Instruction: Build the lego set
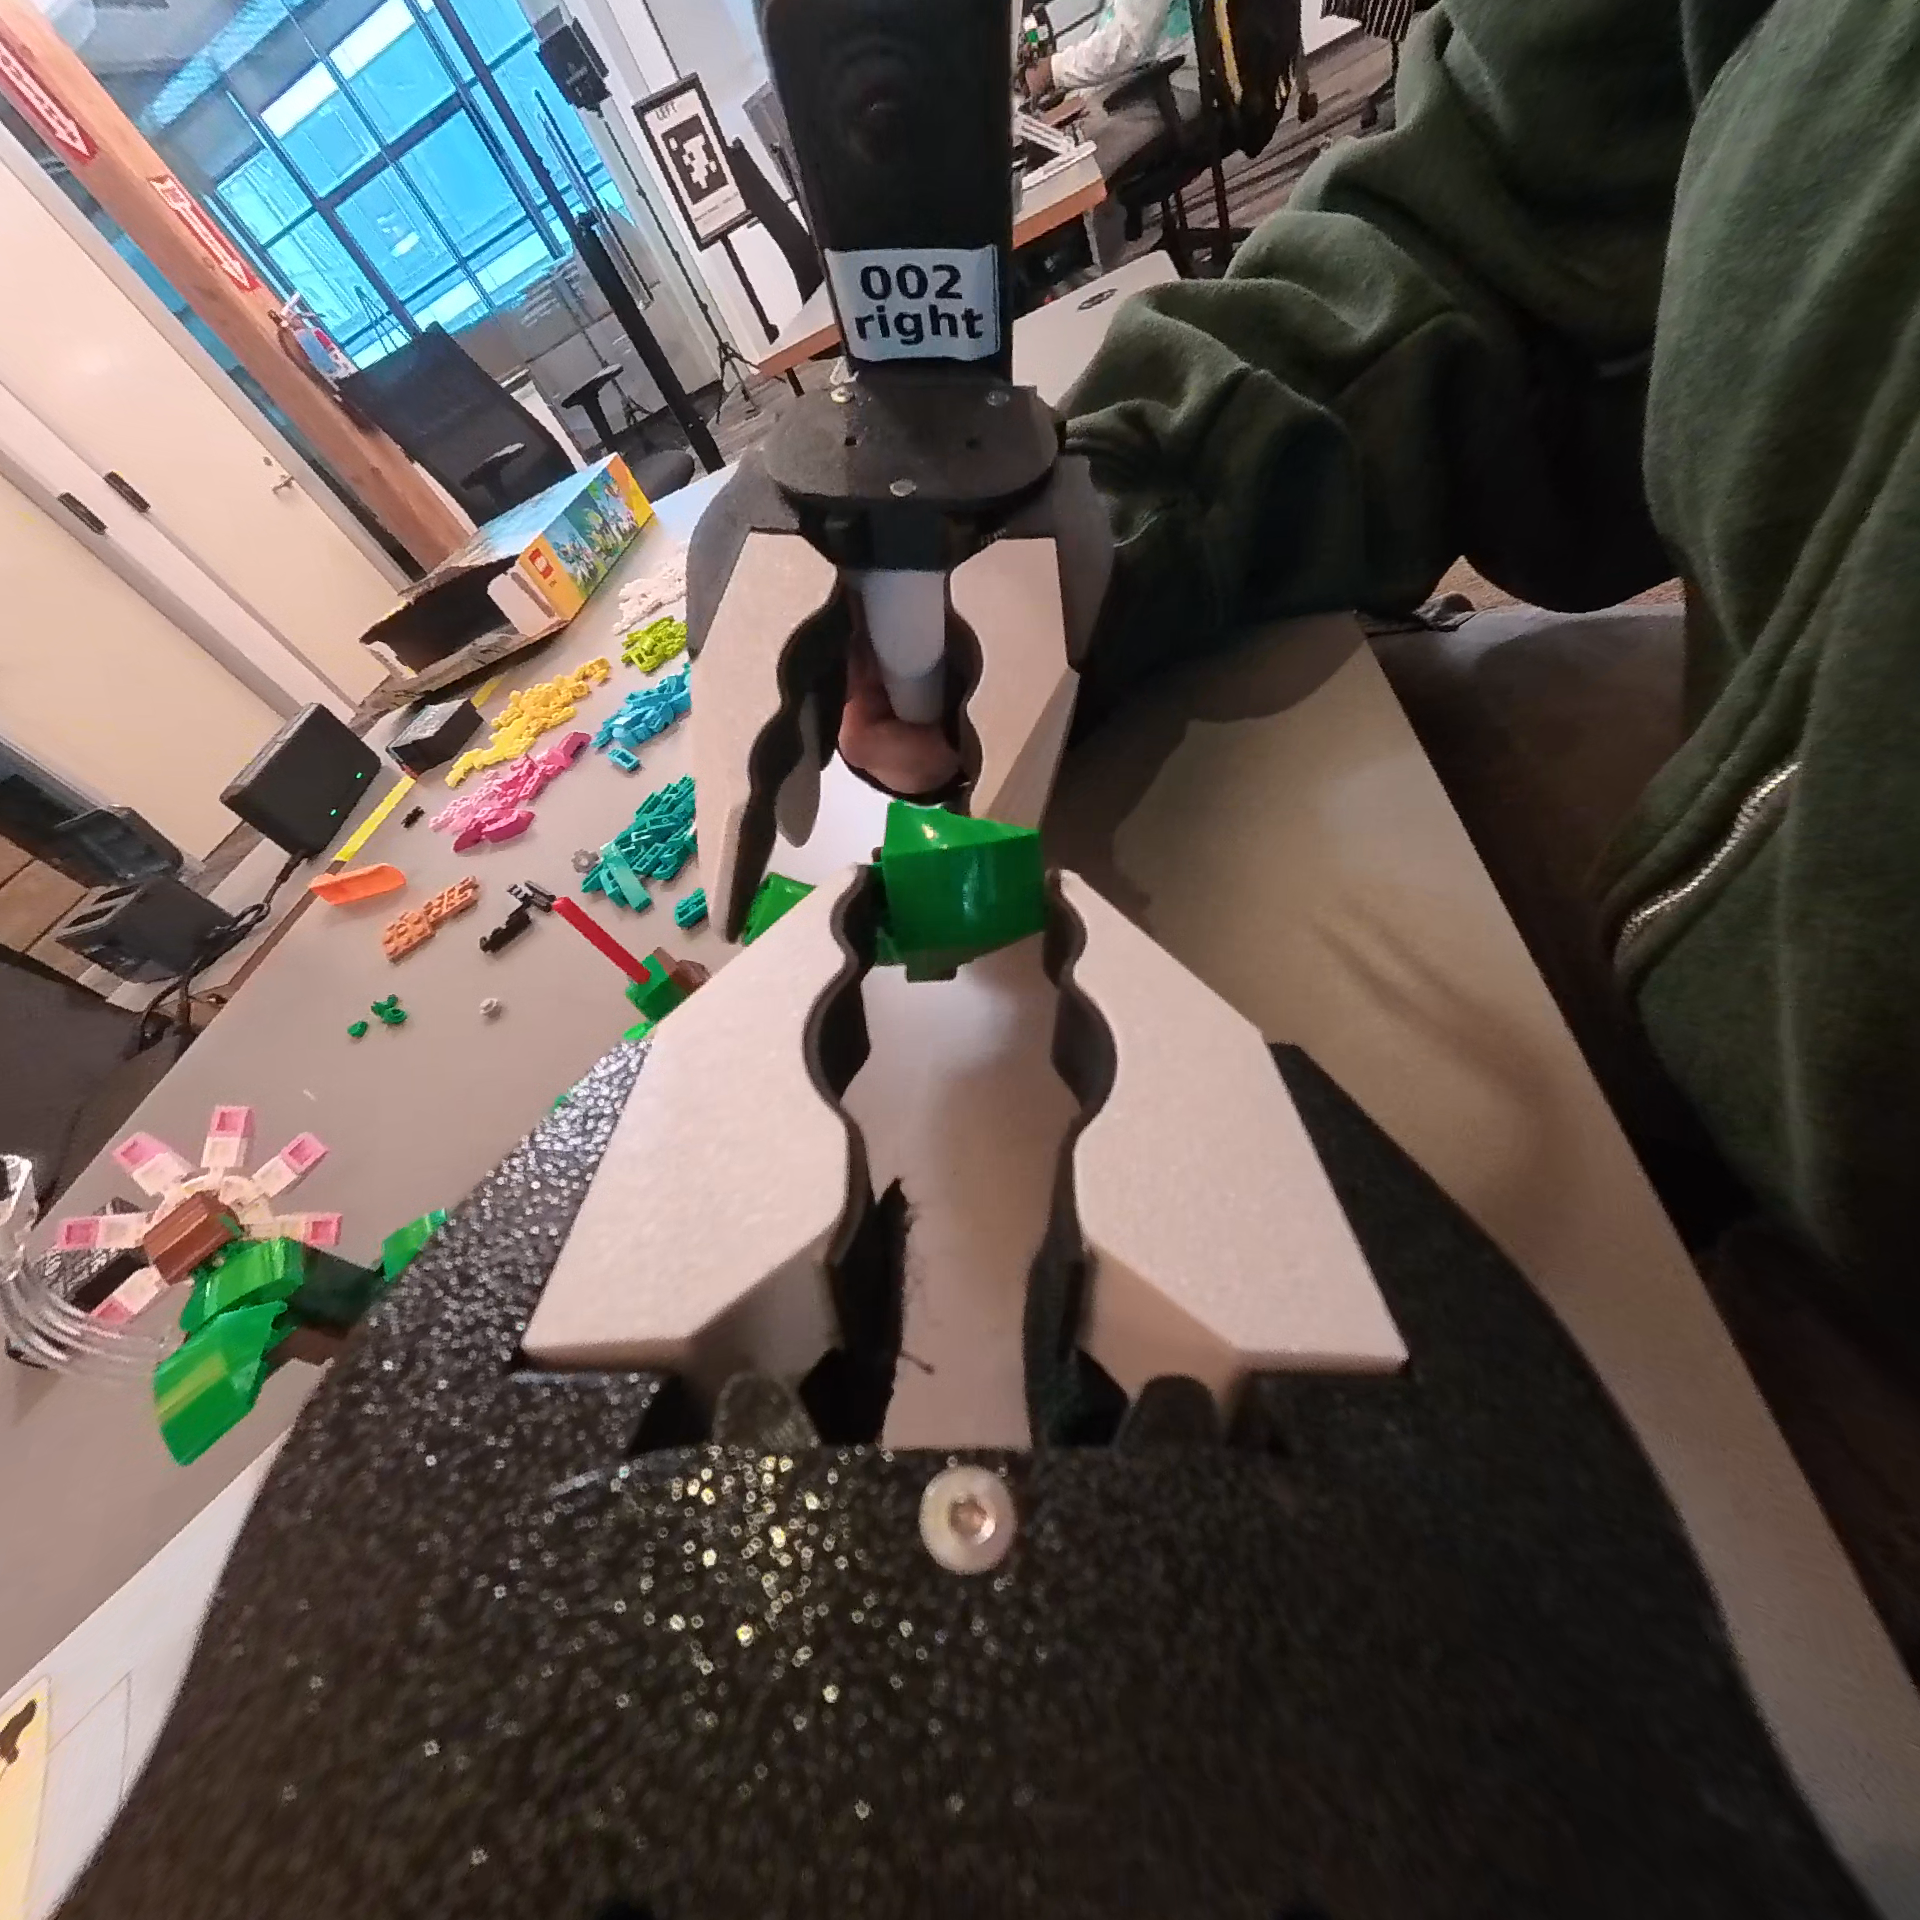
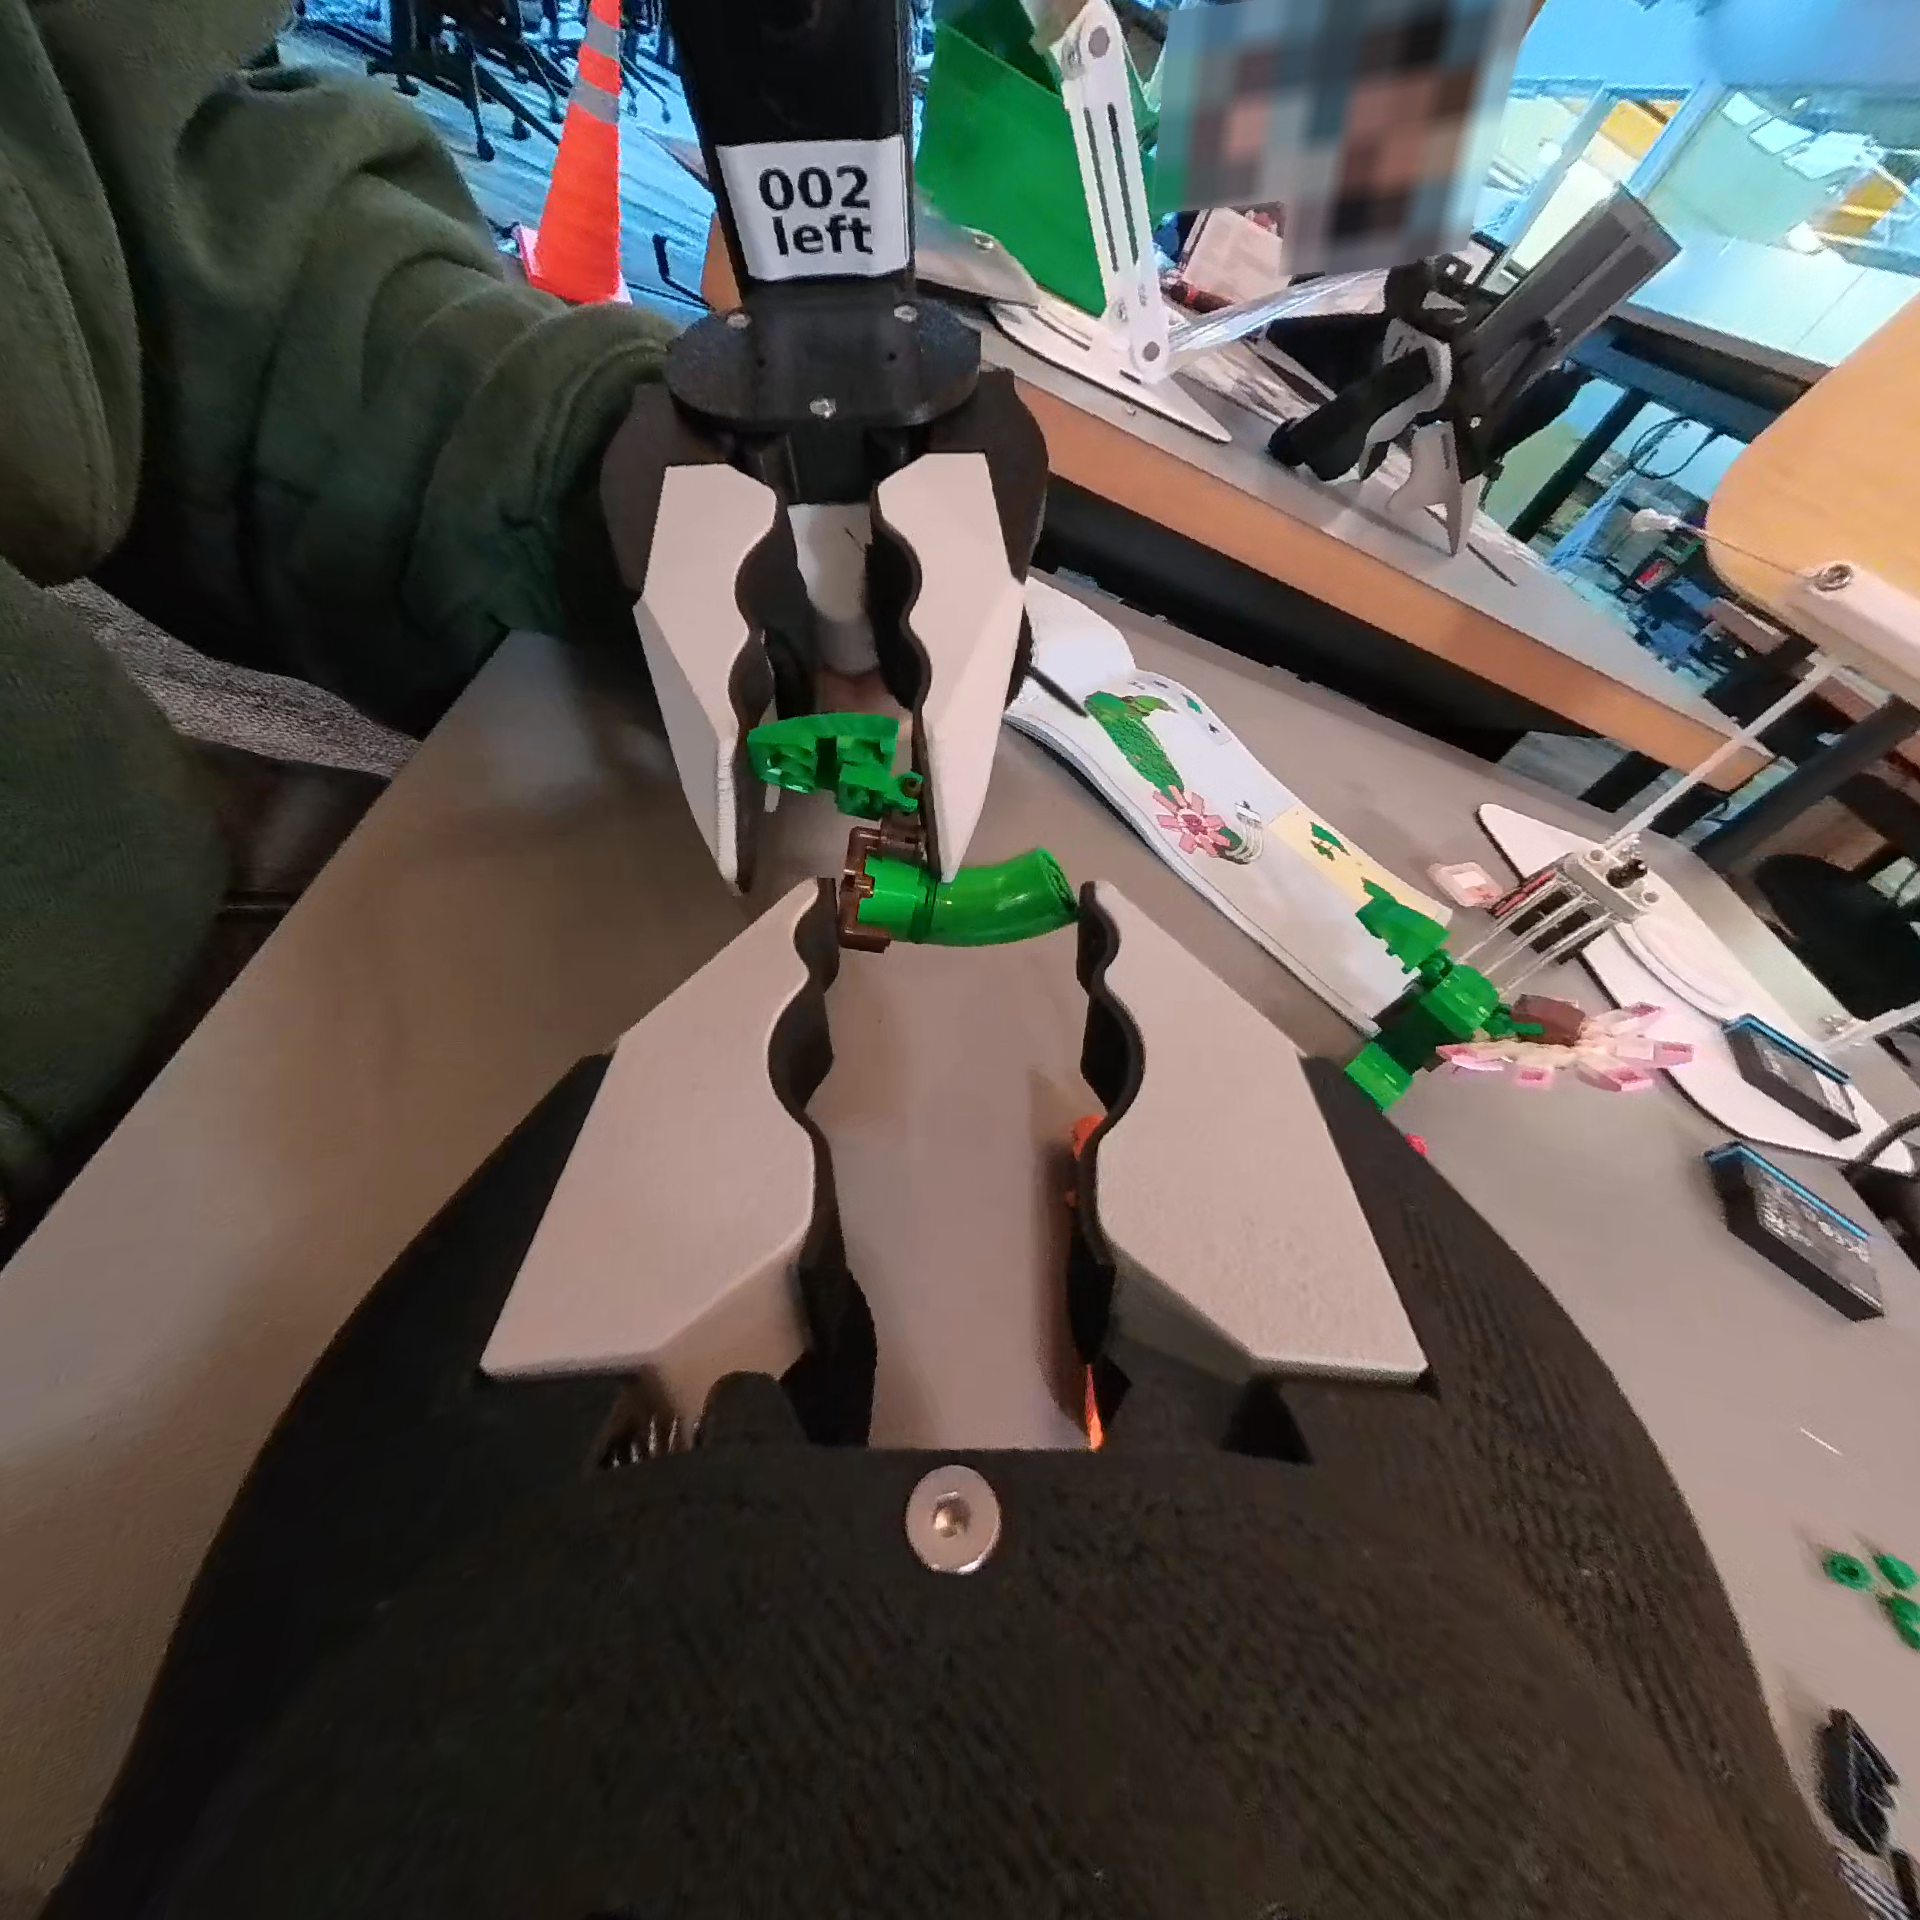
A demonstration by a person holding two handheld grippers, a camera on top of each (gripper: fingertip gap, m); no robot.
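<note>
In the left wrist view my left gripper is shut on a green leaf assembly, held above the grey table. My right gripper faces it tip to tip. In the right wrist view my right gripper grips a curved green stem with a brown hinge piece at its left end, one fingertip at each end. The left gripper holds the green leaf piece just above the stem. The two parts meet at the brown hinge.
A pink flower build lies on the table, also in the right wrist view. Sorted brick piles and the set's box lie farther back. An open instruction booklet and black packs lie to the right. A green sleeve is close by. The tips of both grippers are at nearly the same place.
</note>
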